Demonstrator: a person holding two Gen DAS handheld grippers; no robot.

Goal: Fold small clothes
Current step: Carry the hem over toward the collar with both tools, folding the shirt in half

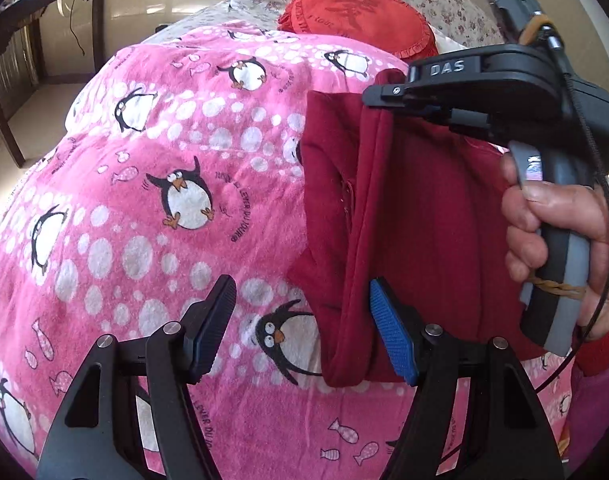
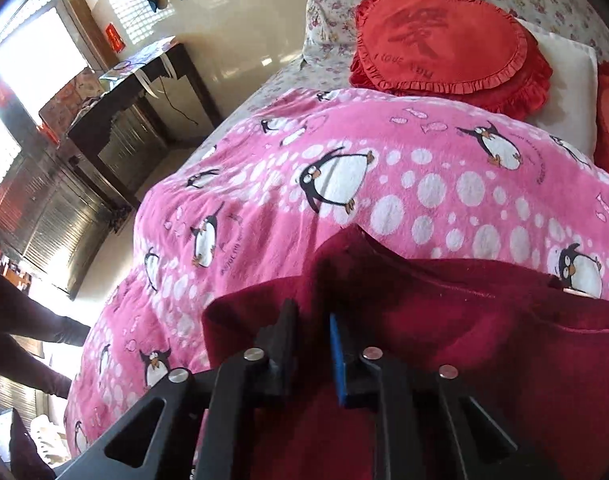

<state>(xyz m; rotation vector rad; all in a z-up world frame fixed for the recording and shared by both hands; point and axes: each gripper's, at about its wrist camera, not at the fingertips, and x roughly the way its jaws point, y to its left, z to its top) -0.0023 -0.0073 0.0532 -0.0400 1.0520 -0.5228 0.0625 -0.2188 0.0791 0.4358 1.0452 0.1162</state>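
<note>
A dark red garment [image 1: 436,220] lies on the pink penguin blanket [image 1: 164,160], its left edge doubled into a thick fold. My left gripper [image 1: 300,300] stands open low over the blanket, its blue right pad [image 1: 388,328] against that folded edge and its left finger [image 1: 220,300] over bare blanket. My right gripper [image 1: 370,98], held by a hand [image 1: 544,216], is shut on the garment's far edge. In the right wrist view the right gripper [image 2: 313,320] has its jaws close together with a pinch of the red garment [image 2: 464,312] rising between them.
A round red frilled cushion [image 2: 444,40] and a white pillow [image 2: 564,64] lie at the head of the bed on a floral sheet [image 2: 332,8]. A dark wooden table [image 2: 136,128] stands beside the bed on the left. The blanket [image 2: 384,184] stretches left of the garment.
</note>
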